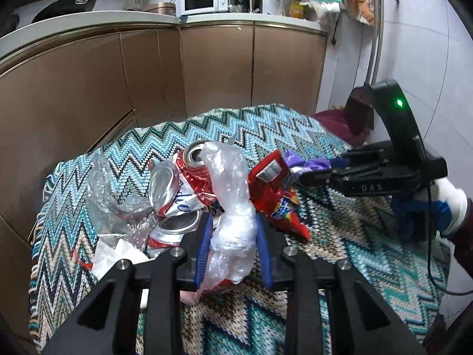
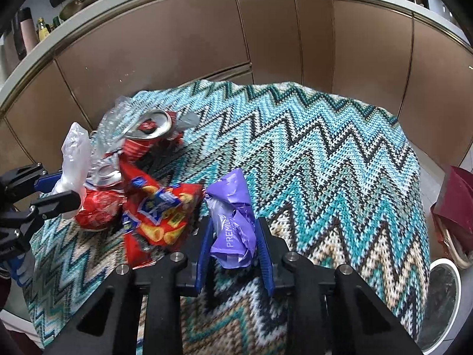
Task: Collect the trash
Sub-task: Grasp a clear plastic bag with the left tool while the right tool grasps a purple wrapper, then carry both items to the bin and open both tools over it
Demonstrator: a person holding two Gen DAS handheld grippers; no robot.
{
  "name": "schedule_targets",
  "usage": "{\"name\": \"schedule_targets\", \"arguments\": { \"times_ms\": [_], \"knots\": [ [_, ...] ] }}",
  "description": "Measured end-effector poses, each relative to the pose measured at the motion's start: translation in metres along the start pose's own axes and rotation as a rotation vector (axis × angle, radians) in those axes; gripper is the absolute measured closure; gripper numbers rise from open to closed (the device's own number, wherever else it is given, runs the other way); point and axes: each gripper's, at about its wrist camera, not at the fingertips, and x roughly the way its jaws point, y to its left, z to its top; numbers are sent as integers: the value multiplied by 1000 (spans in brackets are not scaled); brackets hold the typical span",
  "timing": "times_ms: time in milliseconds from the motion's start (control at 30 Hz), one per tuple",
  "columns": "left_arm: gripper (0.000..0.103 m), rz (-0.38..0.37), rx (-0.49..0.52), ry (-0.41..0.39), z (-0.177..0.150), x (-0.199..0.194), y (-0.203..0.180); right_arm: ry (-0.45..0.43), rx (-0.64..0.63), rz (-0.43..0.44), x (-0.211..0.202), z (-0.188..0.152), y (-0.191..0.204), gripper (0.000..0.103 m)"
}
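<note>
Purple wrapper [image 2: 233, 227] pinched between blue fingers [image 2: 205, 245] of right gripper [image 2: 233, 248], low centre over zigzag knit cloth [image 2: 325, 153]. Clear plastic bag [image 1: 233, 207] clamped in left gripper [image 1: 233, 248], crumpled, rising toward 12 o'clock. Red snack bag [image 2: 159, 216] lying just beside purple wrapper at its 9 o'clock. Crushed red cans [image 1: 177, 183] heaped at 10 o'clock from clear plastic bag, touching more clear film [image 1: 109, 195]. Brown cabinets [image 2: 207, 35] beyond cloth at 12 o'clock.

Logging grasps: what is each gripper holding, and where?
Left gripper pinches the clear plastic bag near its lower middle; right gripper clamps the crumpled purple wrapper across its middle.
</note>
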Motion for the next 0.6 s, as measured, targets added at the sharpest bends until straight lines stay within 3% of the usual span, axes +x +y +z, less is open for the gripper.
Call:
{"name": "schedule_targets", "arguments": {
  "times_ms": [600],
  "knots": [
    [76,9,-57,-138,-16,-97,-13,-178,-11,-16,-133,-41,52,76]
  ]
}}
